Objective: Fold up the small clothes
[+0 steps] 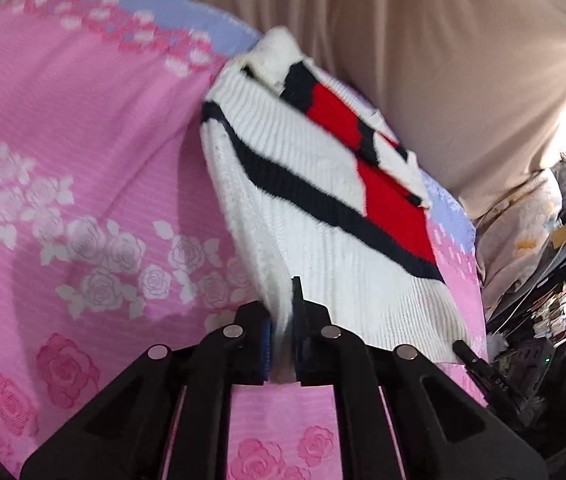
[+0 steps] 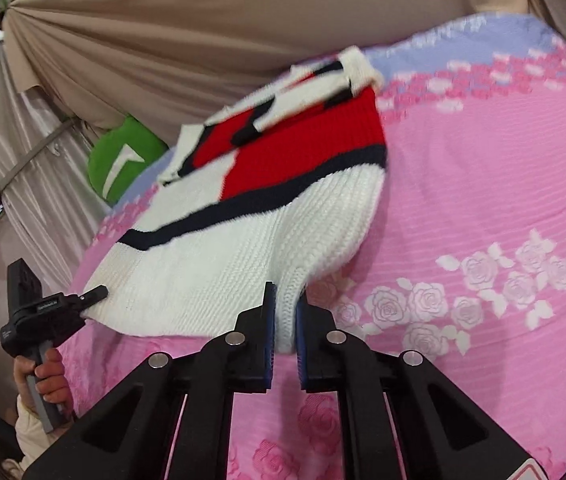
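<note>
A white knit sweater (image 1: 315, 240) with navy stripes and red blocks lies on a pink rose-patterned bedspread (image 1: 83, 140). My left gripper (image 1: 281, 304) is shut on its near white hem, and the cloth rises in a ridge from the pads. In the right wrist view the sweater (image 2: 211, 264) has its other near corner pinched in my right gripper (image 2: 286, 296), which is shut on the hem. The left gripper (image 2: 95, 292) shows at the sweater's left edge, held by a hand (image 2: 49, 376). The right gripper's tip (image 1: 463, 350) shows at the hem's right end.
A beige curtain (image 1: 423, 40) hangs behind the bed. A green cushion (image 2: 123, 160) sits at the bed's far corner beside a silvery drape (image 2: 23, 140). Dark clutter (image 1: 555, 280) fills the space past the bed's right edge. The bedspread (image 2: 483, 184) stretches wide beside the sweater.
</note>
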A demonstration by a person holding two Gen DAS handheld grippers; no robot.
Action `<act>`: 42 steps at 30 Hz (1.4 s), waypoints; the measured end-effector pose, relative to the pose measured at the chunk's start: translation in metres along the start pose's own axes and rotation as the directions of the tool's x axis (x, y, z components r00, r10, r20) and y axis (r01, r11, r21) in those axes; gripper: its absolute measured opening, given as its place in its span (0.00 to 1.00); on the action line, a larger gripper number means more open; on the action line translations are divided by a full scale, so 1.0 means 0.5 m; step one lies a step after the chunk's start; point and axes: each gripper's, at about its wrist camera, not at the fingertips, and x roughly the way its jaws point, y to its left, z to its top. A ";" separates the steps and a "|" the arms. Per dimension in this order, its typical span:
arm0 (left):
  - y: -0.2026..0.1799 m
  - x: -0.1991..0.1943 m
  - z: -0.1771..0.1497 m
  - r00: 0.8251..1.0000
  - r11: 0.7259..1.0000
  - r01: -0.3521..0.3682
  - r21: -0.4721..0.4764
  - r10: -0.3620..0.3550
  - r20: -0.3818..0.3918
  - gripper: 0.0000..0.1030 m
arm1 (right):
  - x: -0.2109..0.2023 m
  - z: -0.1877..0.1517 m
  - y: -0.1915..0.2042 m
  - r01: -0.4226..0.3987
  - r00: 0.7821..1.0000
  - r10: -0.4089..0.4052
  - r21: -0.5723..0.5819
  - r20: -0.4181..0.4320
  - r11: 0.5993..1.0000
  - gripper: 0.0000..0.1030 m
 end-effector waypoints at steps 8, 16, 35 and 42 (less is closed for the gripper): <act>-0.043 -0.140 -0.050 0.995 0.996 0.045 0.078 -0.051 0.081 0.05 | -0.163 -0.018 0.036 0.024 0.992 -0.017 -0.052 0.128 0.998 0.05; -0.099 -0.304 -0.087 0.964 0.979 0.120 0.163 -0.154 0.216 0.05 | -0.330 -0.031 0.103 0.014 0.962 0.024 -0.137 0.271 0.990 0.05; -0.035 0.263 0.316 0.990 0.985 -0.133 0.111 0.128 0.050 0.09 | 0.205 0.326 -0.090 0.127 0.990 -0.128 0.028 0.062 0.992 0.05; -0.017 0.209 0.315 0.990 0.990 -0.067 0.124 0.050 0.135 0.35 | 0.159 0.322 -0.095 0.179 0.974 -0.175 -0.017 0.147 0.984 0.44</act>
